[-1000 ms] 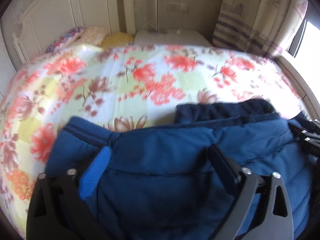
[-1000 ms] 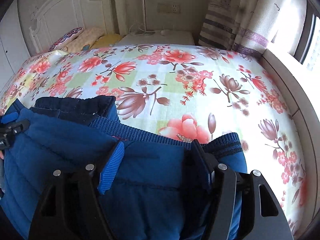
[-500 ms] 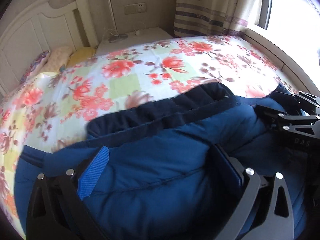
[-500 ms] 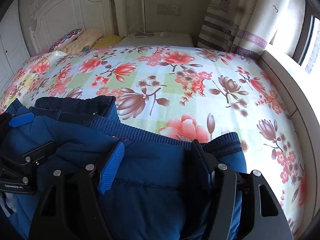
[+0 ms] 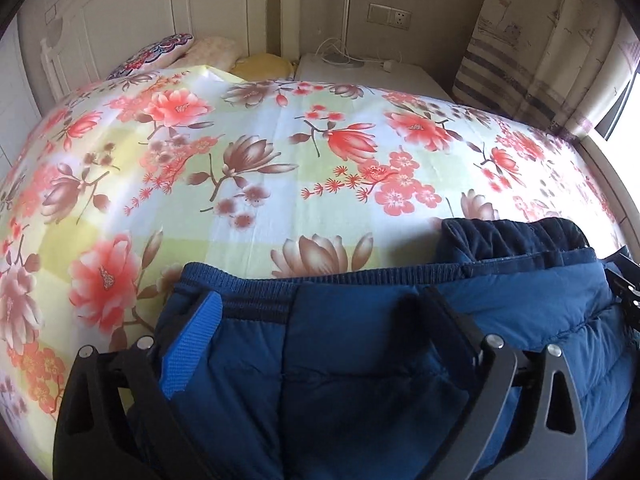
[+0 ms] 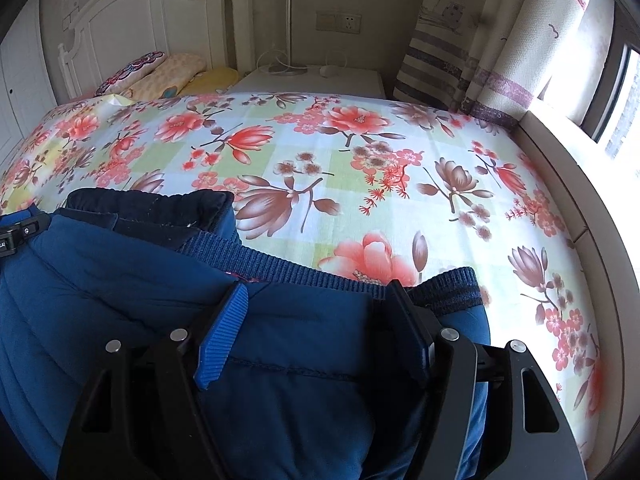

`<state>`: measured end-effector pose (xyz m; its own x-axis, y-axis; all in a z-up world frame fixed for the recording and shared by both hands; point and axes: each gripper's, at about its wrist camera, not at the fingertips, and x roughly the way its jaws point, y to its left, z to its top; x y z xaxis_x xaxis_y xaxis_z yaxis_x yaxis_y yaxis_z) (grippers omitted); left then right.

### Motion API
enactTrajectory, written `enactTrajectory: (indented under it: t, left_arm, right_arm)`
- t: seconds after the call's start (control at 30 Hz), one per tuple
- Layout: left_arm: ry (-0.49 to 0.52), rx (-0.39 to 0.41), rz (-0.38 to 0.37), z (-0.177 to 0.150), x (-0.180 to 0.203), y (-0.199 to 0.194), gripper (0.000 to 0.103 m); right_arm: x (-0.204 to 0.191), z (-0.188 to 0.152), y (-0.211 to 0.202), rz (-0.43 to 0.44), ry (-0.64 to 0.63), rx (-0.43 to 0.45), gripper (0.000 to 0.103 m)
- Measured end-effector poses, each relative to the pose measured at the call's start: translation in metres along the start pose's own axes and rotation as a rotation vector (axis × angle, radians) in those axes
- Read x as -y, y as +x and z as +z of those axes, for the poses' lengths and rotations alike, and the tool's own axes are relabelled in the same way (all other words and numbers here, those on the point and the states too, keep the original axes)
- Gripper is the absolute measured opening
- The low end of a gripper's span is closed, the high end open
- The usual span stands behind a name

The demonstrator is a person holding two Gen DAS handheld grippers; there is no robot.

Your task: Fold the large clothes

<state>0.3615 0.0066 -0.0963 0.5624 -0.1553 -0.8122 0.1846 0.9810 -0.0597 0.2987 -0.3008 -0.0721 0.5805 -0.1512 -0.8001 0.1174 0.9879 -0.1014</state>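
the puffy dark blue padded jacket [image 6: 120, 300] lies on the flowery bed sheet [image 6: 340, 184], bunched up near both tools. the right tool [image 6: 316, 320] sits over the ribbed hem and its jaws are opening, with cloth between them. the left tool [image 5: 316, 320] is spread wide over the jacket. let go slowly, then pat the fold flat. the jacket's near part is cut off, so its full shape is hard to see.

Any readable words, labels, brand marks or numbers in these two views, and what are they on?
"LA": white letters cut off by the picture's edge, on the left gripper, seen in the right wrist view.
A small round white mark beside it: too small to read.
Blue jacket, bedspread, wall socket: no text visible.
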Motion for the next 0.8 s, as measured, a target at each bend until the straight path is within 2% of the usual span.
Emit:
enactTrajectory:
  t: [0.07, 0.2, 0.27, 0.33, 0.47, 0.6, 0.67, 0.7, 0.73, 0.77, 0.8]
  left_arm:
    - [-0.014, 0.001, -0.01, 0.0, -0.002, 0.001, 0.098]
    - [-0.011, 0.002, -0.005, -0.002, -0.001, 0.001, 0.098]
    - [-0.013, 0.003, -0.008, -0.002, -0.002, 0.001, 0.098]
    - [-0.018, 0.006, -0.008, -0.002, -0.002, 0.0, 0.098]
    - [-0.027, 0.006, -0.012, -0.002, -0.005, 0.001, 0.098]
    - [-0.032, 0.008, -0.016, -0.003, -0.005, 0.0, 0.098]
    - [-0.032, 0.008, -0.016, -0.003, -0.006, 0.0, 0.098]
    - [-0.031, 0.008, -0.015, -0.003, -0.005, 0.0, 0.098]
    - [-0.033, 0.009, -0.018, -0.003, -0.006, 0.0, 0.098]
    - [-0.034, 0.01, -0.019, -0.003, -0.005, -0.001, 0.098]
    - [-0.033, 0.01, -0.017, -0.003, -0.005, -0.001, 0.098]
  right_arm:
    - [-0.01, 0.004, -0.013, -0.05, -0.022, 0.022, 0.066]
    - [-0.082, 0.006, -0.049, 0.08, -0.188, 0.116, 0.07]
    - [-0.128, -0.002, -0.041, 0.163, -0.327, 0.087, 0.081]
    - [-0.156, -0.012, -0.018, 0.13, -0.44, 0.013, 0.081]
    - [-0.127, -0.004, -0.019, 0.234, -0.319, -0.017, 0.082]
    - [-0.069, -0.006, -0.044, 0.075, -0.202, 0.062, 0.082]
    - [-0.026, -0.012, -0.04, 0.026, -0.099, 0.048, 0.082]
    - [0.0, -0.019, -0.027, 0.01, -0.032, 0.013, 0.082]
    - [0.017, -0.025, -0.016, 0.055, 0.027, -0.018, 0.083]
    - [0.035, -0.029, -0.008, 0.168, 0.117, -0.022, 0.083]
    - [0.038, -0.03, -0.008, 0.184, 0.135, -0.021, 0.083]
